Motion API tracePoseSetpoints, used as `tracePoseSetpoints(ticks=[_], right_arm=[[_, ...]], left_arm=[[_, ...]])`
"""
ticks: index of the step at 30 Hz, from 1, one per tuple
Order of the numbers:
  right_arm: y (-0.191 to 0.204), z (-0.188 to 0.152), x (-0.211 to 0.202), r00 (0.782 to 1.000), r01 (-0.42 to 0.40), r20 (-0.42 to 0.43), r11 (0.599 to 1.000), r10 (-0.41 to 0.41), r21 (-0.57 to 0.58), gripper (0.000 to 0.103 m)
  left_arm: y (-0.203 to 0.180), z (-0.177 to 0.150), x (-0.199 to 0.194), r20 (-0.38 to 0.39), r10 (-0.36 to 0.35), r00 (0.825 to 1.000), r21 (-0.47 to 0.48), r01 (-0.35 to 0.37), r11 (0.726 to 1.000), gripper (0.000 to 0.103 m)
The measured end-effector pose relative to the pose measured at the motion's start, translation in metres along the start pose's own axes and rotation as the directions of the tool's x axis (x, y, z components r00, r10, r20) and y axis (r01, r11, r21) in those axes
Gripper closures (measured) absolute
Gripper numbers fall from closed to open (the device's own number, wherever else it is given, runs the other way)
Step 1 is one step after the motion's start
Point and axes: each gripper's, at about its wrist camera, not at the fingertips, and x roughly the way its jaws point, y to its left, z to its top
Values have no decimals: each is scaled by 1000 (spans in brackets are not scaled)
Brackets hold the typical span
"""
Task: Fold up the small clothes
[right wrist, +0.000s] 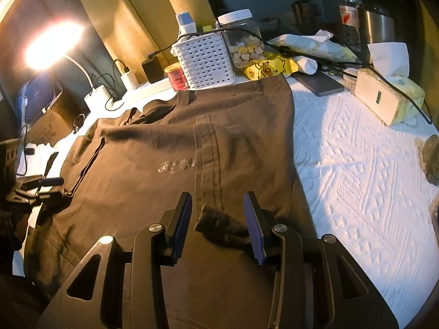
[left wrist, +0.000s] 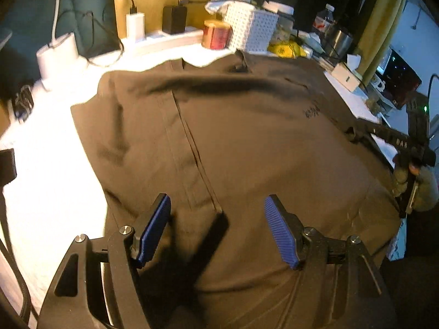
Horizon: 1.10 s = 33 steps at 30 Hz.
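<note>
A brown garment is spread flat on the white cloth. The left gripper is held wide open above it, gripping nothing. A raised fold of the garment lies between the half-open jaws of the right gripper; a grip cannot be confirmed.

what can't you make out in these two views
- Near hem of the brown garment: left wrist view, hidden behind the left gripper.
- Small print on the garment: both views, too blurred to read.
- Right gripper: right wrist view, a fabric fold lies between its fingers; contact unclear.
- Red tin: label too small.
</note>
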Motion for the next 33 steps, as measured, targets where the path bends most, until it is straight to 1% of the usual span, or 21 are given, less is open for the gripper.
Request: tracePoseSetpoints(ticks=[3,5,8,11,13,15,19,23,26,29,33], right_arm=[[5,-1,-3,1000,3,1,1000,-3,-7,62],[7,-2,-5,1000,5,0,1000,-5,-10,62],[9,-3,-7,1000,13,-2,1000,-13,-12,62],[10,-2,-9,1000,19,0,1000,-19,-13,62],[11,-2,-10,1000,23,3,1000,-23,-14,62],[10,0,-11,1000,28,4,999,-28,-17,62],[8,5,-10,999,33,7,999,-33,-24,62],[4,16,-9,999,42,13,998,-41,-41,62],[0,26,-6,999,51,16,997,-50,-56,62],[-3,36,-1,998,58,19,996,-57,-71,62],[-10,49,7,997,70,25,994,-69,-83,62]], left_arm=[[-8,-11,5,-26,-35,999,10,36,999,32],[-16,-16,3,-27,-39,999,37,40,999,32],[-22,-20,0,-43,-57,997,49,59,997,32],[-22,-26,-5,-63,-57,996,54,61,997,32],[-18,-29,-11,-62,-53,997,46,56,997,32],[-11,-29,-19,-45,-42,998,29,43,999,32],[12,-21,-33,12,6,1000,-24,-5,1000,32],[43,-7,-41,76,68,995,-92,-61,994,32],[73,3,-37,103,118,988,-173,-99,980,32],[96,12,-27,117,141,983,-228,-112,967,32],[109,25,-12,118,149,982,-229,-119,966,33]])
